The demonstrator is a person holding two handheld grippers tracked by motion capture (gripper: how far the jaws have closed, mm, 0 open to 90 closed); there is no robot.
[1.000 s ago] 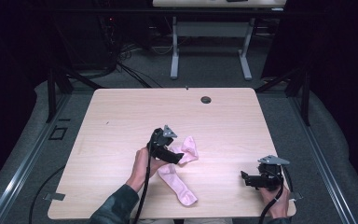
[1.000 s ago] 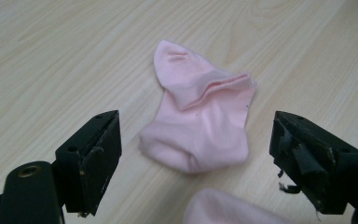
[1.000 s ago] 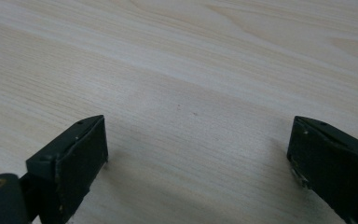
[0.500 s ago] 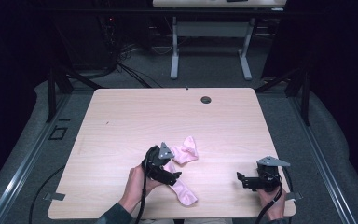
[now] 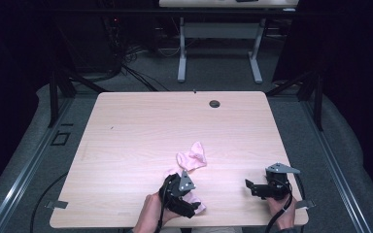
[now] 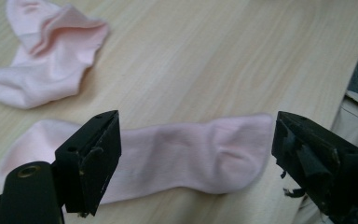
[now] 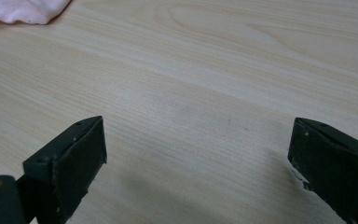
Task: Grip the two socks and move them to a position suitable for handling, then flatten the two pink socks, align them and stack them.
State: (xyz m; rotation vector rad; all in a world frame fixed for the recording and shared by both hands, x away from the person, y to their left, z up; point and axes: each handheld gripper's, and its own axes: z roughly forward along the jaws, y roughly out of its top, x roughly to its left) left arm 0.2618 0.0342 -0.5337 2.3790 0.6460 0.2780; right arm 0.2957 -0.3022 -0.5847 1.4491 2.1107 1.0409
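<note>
A flat pink sock [image 6: 186, 156] lies at the tabletop's [image 5: 126, 131] near edge between the left gripper's [image 6: 193, 163] spread jaws, a crumpled sock [image 6: 51, 56] beyond, the right gripper [image 7: 196, 154] apart over bare wood; closing high could pinch nothing.

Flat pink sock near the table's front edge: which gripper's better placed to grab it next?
Left. The left gripper hangs with jaws open over the flat sock, which lies between them. The right gripper is off to the side over bare table.
</note>
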